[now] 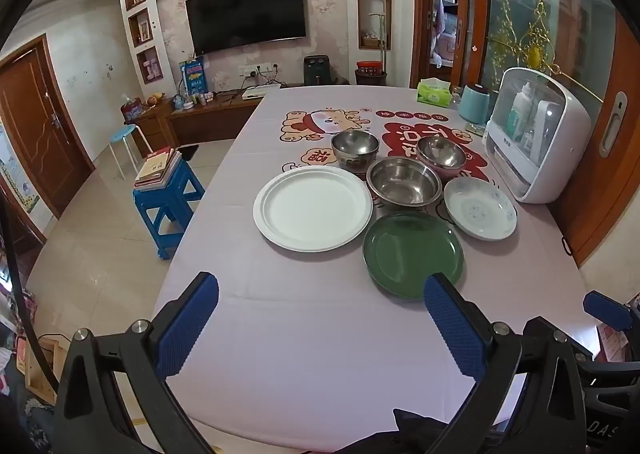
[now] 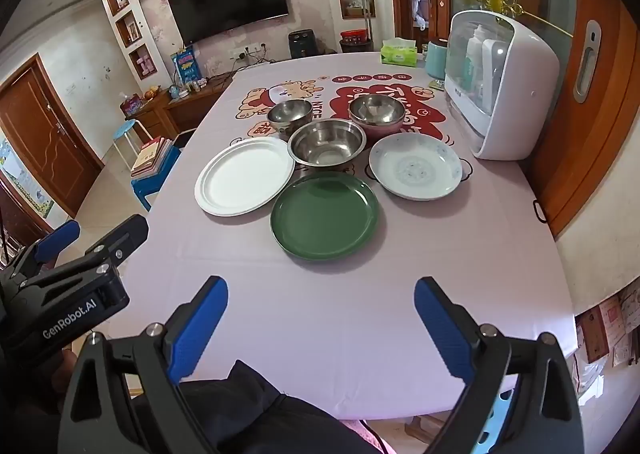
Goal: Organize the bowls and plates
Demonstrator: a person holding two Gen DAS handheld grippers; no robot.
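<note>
Both claws, the left gripper [image 1: 320, 322] and right gripper [image 2: 320, 322], hover spread apart and empty. At 12 o'clock, mid-table, sit the upright green plate [image 2: 325, 214], white plate [image 2: 245, 175], patterned plate [image 2: 416, 166] and three steel bowls [image 2: 327, 142]. Round, they have no long axis. A shallow rim pinch could let a plate slip.

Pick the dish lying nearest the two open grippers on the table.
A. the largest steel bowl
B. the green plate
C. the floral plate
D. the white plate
B: the green plate lies at the near edge of the cluster, closest to the right gripper and the left gripper; the white plate, floral plate and largest steel bowl sit farther back.
</note>
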